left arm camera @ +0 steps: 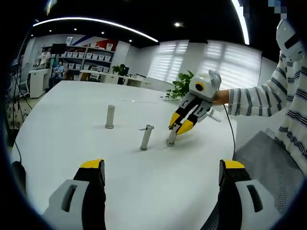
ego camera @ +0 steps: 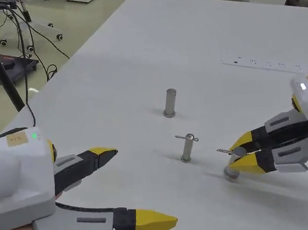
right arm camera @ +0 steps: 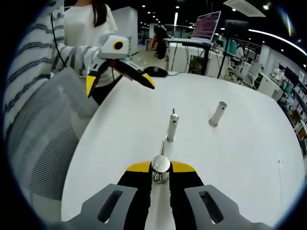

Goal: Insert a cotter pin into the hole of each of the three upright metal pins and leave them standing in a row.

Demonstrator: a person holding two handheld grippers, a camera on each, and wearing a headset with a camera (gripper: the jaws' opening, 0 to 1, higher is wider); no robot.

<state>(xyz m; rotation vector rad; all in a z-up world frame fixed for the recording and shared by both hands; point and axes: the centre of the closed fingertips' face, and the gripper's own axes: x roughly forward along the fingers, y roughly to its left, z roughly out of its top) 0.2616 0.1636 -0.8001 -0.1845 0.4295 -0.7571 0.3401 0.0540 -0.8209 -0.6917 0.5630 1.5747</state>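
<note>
— Where do the three metal pins stand?

— Upright on the white table [ego camera: 138, 47], in a slanting row. The far pin [ego camera: 170, 102] stands plain. The middle pin [ego camera: 186, 147] carries a cotter pin [ego camera: 187, 138] crosswise through the hole near its top.

— And the near one?

— The near pin [ego camera: 232, 168] sits at the right gripper [ego camera: 242, 151], whose fingers are drawn close on either side of its head. A second cotter pin [ego camera: 224, 151] sticks out of that head. The right gripper view shows its loop between the fingers; whether they pinch it, I cannot tell.

— The left gripper?

— The left gripper [ego camera: 132, 185] hovers over the near side of the table, well apart from the pins, fingers spread wide.
</note>
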